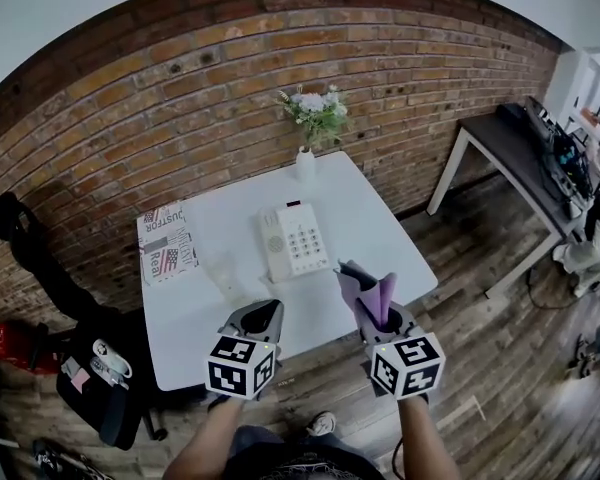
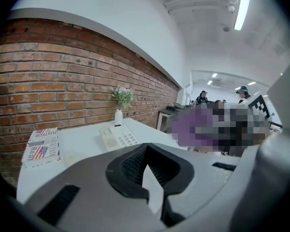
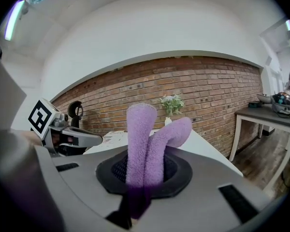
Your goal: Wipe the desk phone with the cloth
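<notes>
Right gripper (image 1: 378, 318) clamps the purple cloth (image 1: 363, 290), aimed toward the desk phone (image 1: 293, 240) for wiping; left gripper (image 1: 262, 318) jaws together, empty, standing clear.

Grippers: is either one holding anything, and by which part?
The right gripper is shut on the purple cloth, clamping its lower, bunched end so two folds stick up past the jaws. The left gripper is shut and holds nothing.

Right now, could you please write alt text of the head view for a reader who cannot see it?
The right gripper holds a purple terry cloth at the near edge of a white table, the left gripper empty beside it. A cream desk phone lies mid-table, a white flower vase behind.
</notes>
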Tool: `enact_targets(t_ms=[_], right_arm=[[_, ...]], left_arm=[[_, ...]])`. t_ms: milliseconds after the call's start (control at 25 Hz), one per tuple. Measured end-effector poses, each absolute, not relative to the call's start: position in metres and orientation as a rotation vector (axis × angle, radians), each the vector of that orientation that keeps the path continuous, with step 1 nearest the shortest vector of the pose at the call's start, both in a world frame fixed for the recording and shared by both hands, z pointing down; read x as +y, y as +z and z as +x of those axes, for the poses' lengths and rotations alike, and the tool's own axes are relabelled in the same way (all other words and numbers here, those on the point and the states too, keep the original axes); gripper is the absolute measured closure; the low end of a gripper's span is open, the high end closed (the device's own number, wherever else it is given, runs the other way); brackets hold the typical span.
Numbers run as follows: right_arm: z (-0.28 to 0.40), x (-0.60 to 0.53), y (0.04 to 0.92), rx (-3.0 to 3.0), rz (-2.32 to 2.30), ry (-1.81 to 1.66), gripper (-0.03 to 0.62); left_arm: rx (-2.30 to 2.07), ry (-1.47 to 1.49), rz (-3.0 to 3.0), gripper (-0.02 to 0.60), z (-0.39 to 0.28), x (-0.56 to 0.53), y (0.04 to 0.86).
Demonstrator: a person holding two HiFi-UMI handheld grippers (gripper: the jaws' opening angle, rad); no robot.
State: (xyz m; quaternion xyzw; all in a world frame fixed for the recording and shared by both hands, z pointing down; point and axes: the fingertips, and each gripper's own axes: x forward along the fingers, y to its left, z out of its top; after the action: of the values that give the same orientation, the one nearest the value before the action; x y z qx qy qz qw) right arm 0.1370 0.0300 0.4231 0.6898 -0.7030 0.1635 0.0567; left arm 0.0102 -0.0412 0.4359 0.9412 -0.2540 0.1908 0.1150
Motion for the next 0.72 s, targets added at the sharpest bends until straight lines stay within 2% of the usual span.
enact_targets(t_ms=[720], right_arm=[[0.175,-0.114,0.433,-2.211,1.737,0.332,0.546]], left_arm=[[-0.907,0.523,2.654,0.577,0.036,-0.131,0.458]])
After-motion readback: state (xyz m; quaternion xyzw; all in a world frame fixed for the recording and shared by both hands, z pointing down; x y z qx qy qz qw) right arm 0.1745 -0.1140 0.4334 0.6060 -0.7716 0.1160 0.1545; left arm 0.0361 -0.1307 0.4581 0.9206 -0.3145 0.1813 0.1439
